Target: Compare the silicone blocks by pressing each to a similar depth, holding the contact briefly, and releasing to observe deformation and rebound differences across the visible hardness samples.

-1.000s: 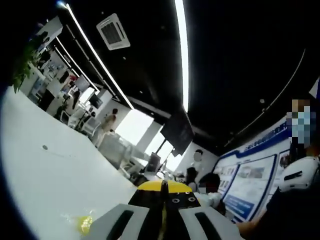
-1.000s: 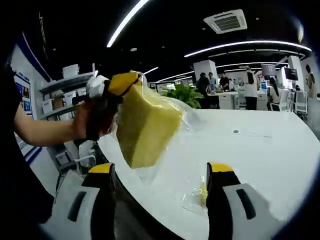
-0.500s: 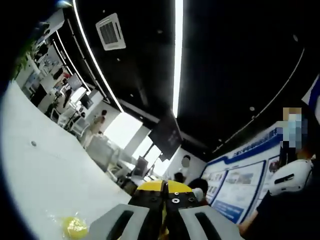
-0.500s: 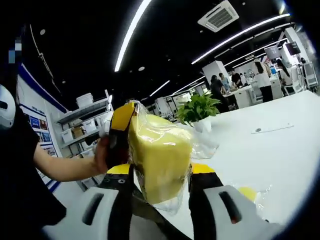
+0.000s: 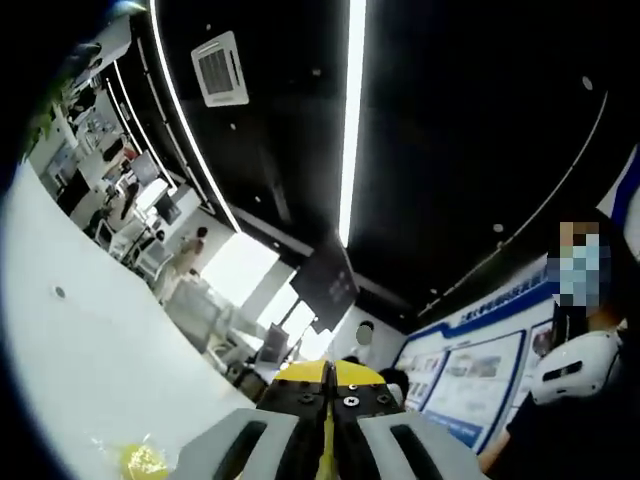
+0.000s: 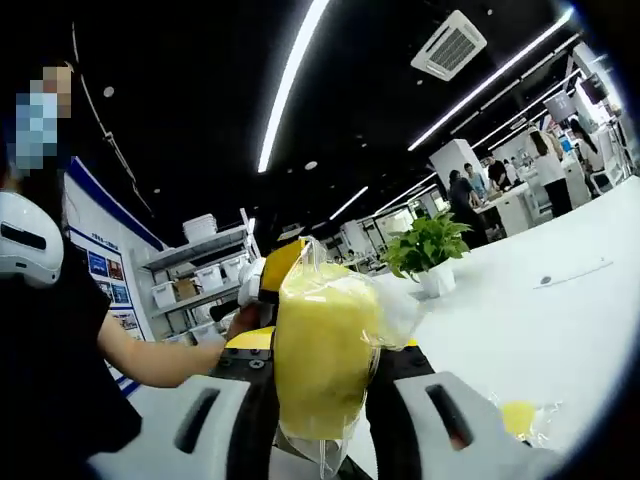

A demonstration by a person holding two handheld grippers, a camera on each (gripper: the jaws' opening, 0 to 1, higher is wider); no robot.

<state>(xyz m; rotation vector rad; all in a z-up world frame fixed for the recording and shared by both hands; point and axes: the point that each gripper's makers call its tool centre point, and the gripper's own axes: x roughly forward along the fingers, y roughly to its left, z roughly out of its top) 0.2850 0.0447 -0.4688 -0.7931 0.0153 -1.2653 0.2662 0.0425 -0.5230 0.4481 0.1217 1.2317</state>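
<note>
A yellow silicone block [image 6: 322, 360] in a clear plastic bag sits squeezed between the jaws of my right gripper [image 6: 325, 346], which is shut on it. In the right gripper view, my left gripper [image 6: 272, 282] comes in from the left behind the block, held by a hand, and pinches the top of the bag. In the left gripper view, my left gripper [image 5: 328, 372] has its yellow-tipped jaws pressed together and points up toward the ceiling. A small yellow piece in plastic [image 5: 141, 460] [image 6: 518, 418] lies on the white table [image 5: 90, 370] [image 6: 540, 330].
A potted plant [image 6: 430, 252] stands at the table's far side. Shelves with boxes [image 6: 200, 275] and blue wall posters [image 5: 470, 372] are behind. People stand at desks [image 6: 545, 180] in the distance. The person's dark sleeve [image 6: 60, 370] is at the left.
My right jaws, open a second ago with the bagged block ahead of them, have shut on the block. Both views have tilted further up toward the ceiling.
</note>
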